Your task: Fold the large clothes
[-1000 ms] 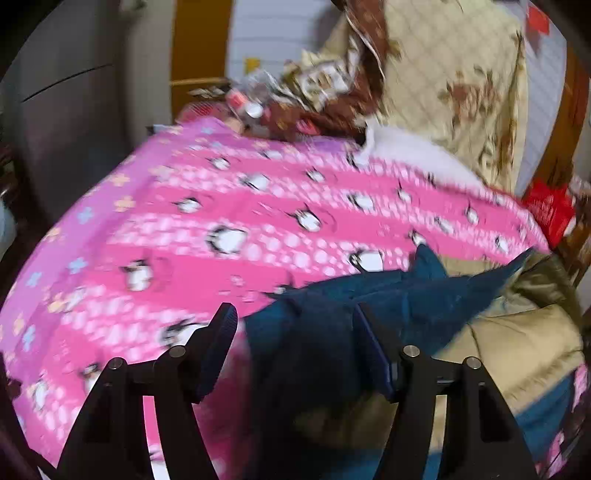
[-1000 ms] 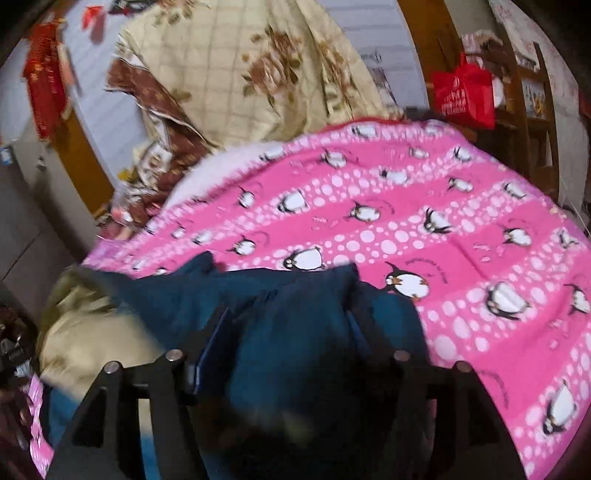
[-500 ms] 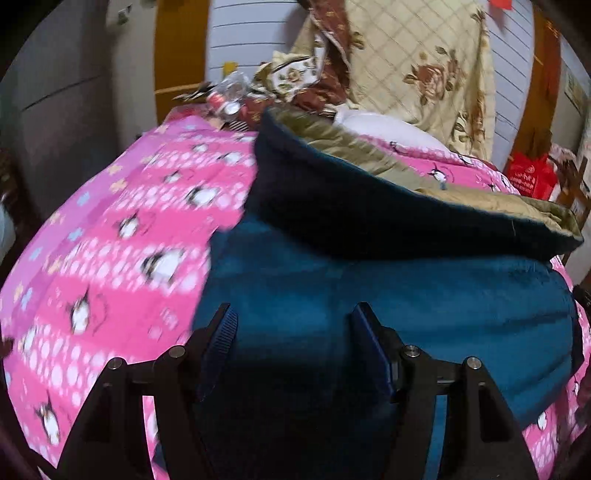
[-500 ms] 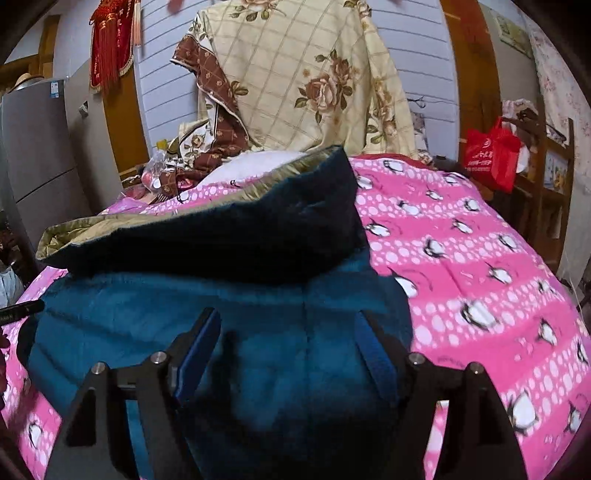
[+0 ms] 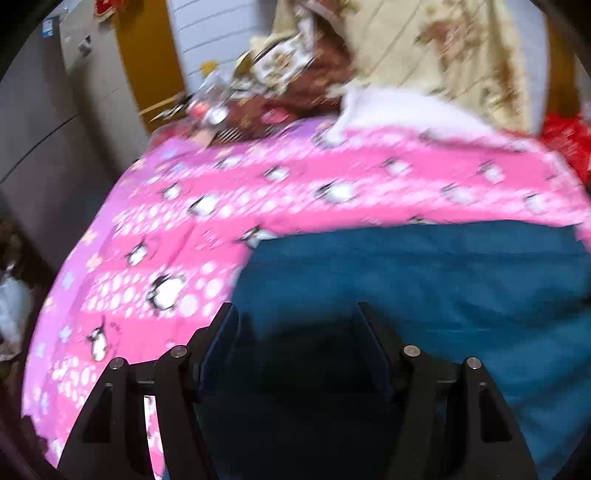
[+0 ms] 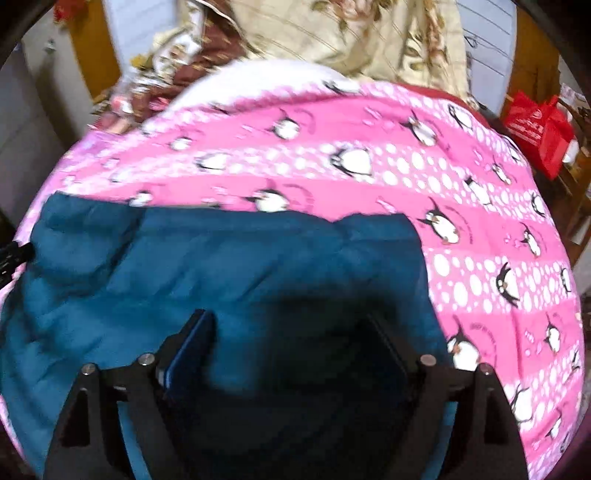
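Teal, quilted and thick, the coat (image 6: 229, 266) lies spread on the pink penguin bedspread (image 6: 480, 206), filling the lower half of both wrist views with its far edge running roughly level across the middle of each frame. It looks soft and bulky — a padded garment that will sag and slump rather than hold a crease, light for its size but floppy, with a cloth that seems matte, not slippery. A good hold is probably a corner or hem edge, where the layers can be pinched together. The right gripper (image 6: 295, 339) has just been opening; its jaws now stand wide apart over the fabric, pressing on nothing. The left gripper (image 5: 297, 328) has its jaws partly apart with dark cloth between them — blur and shadow there mean I cannot tell whether it grips. Beyond, at the top of the frames, hangs a beige floral quilt (image 6: 351, 33); a red bag (image 6: 535, 129) sits upper right.
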`<state>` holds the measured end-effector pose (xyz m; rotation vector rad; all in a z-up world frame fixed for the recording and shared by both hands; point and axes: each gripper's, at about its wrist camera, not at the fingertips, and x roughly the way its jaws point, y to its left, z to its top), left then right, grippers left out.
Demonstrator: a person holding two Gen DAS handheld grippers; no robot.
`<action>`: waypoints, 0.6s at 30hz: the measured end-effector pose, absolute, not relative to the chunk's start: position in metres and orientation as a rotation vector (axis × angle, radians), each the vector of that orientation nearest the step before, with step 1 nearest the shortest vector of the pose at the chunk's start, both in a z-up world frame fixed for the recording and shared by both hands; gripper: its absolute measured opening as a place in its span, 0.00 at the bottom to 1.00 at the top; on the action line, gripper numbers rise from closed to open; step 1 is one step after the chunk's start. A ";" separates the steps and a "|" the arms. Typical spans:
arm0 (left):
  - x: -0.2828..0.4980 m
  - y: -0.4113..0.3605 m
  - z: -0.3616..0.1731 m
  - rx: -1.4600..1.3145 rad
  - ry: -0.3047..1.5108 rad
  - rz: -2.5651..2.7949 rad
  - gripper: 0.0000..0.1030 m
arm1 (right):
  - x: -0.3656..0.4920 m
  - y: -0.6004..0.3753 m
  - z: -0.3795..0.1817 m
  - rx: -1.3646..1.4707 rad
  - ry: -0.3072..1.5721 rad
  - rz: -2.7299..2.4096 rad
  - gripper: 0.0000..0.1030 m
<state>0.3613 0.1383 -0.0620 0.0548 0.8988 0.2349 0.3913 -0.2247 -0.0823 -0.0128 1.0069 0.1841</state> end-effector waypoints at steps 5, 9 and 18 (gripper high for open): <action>0.365 0.159 -0.088 -0.074 0.939 0.251 0.56 | 0.404 -0.236 -0.106 0.071 1.037 0.218 1.00; 0.357 0.155 -0.076 -0.039 0.926 0.254 0.52 | 0.405 -0.236 -0.097 0.013 1.025 0.167 0.98; 0.241 0.079 -0.001 -0.042 0.710 -0.016 0.49 | 0.276 -0.222 -0.031 0.110 0.779 0.250 0.95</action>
